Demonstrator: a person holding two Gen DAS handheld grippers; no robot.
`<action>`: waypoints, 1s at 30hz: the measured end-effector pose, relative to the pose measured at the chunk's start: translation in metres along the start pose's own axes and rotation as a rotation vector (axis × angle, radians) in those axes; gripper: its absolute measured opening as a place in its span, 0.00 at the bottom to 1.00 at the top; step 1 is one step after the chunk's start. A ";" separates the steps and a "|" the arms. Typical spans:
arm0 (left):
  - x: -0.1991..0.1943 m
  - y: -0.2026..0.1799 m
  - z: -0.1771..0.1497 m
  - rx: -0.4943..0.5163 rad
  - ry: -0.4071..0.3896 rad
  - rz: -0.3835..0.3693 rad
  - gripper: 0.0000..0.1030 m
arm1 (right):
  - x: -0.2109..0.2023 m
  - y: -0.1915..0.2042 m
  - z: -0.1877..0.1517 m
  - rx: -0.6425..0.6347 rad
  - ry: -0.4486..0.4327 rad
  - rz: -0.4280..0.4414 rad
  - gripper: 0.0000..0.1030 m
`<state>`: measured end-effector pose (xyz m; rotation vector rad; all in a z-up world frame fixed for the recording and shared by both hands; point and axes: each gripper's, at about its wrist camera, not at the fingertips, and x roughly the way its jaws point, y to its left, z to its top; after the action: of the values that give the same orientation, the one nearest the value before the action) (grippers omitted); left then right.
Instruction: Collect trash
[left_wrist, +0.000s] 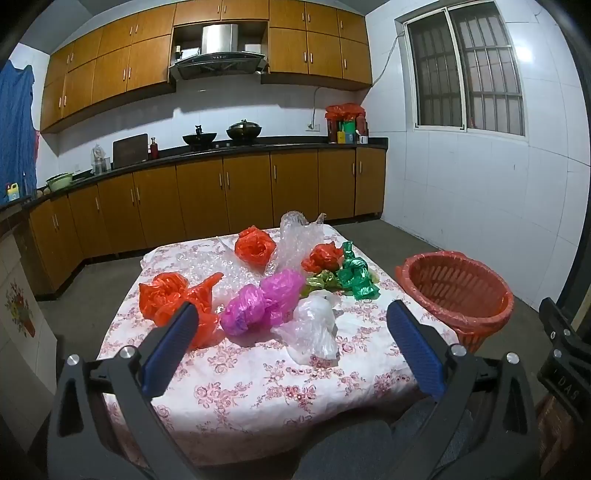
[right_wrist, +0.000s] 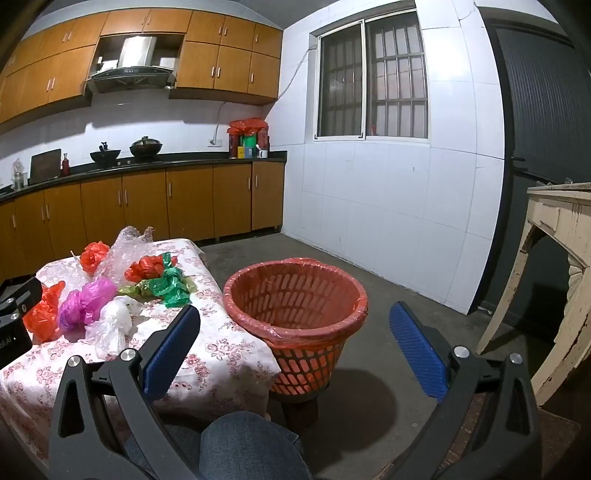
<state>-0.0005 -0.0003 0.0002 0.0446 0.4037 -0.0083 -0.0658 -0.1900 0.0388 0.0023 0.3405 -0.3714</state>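
Observation:
Crumpled plastic bags lie on a floral-clothed table (left_wrist: 258, 387): a red bag (left_wrist: 173, 299) at left, a pink bag (left_wrist: 262, 301), a clear white bag (left_wrist: 314, 328), a green bag (left_wrist: 356, 277), two more red bags (left_wrist: 255, 245) (left_wrist: 321, 256) and bubble wrap (left_wrist: 295, 236) behind. A red lined basket (left_wrist: 458, 291) (right_wrist: 295, 295) stands right of the table. My left gripper (left_wrist: 291, 336) is open and empty above the near table, facing the bags. My right gripper (right_wrist: 295, 339) is open and empty, held over the basket's near side.
Kitchen cabinets and a counter (left_wrist: 221, 151) with woks run along the back wall. A worn cream side table (right_wrist: 554, 258) stands at the right. The person's knee (right_wrist: 251, 446) is below the grippers. Bare concrete floor (right_wrist: 388, 280) surrounds the basket.

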 end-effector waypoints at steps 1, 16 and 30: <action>0.000 0.000 0.000 0.000 0.000 0.000 0.96 | 0.000 0.000 0.000 0.000 0.000 0.000 0.98; 0.001 0.000 0.000 0.000 0.004 0.000 0.96 | 0.000 -0.001 0.000 0.001 -0.001 -0.001 0.98; 0.001 0.000 0.000 -0.002 0.007 -0.001 0.96 | 0.001 -0.001 -0.001 0.002 0.000 0.000 0.98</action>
<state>0.0005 0.0000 -0.0002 0.0429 0.4112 -0.0087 -0.0660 -0.1916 0.0380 0.0044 0.3398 -0.3718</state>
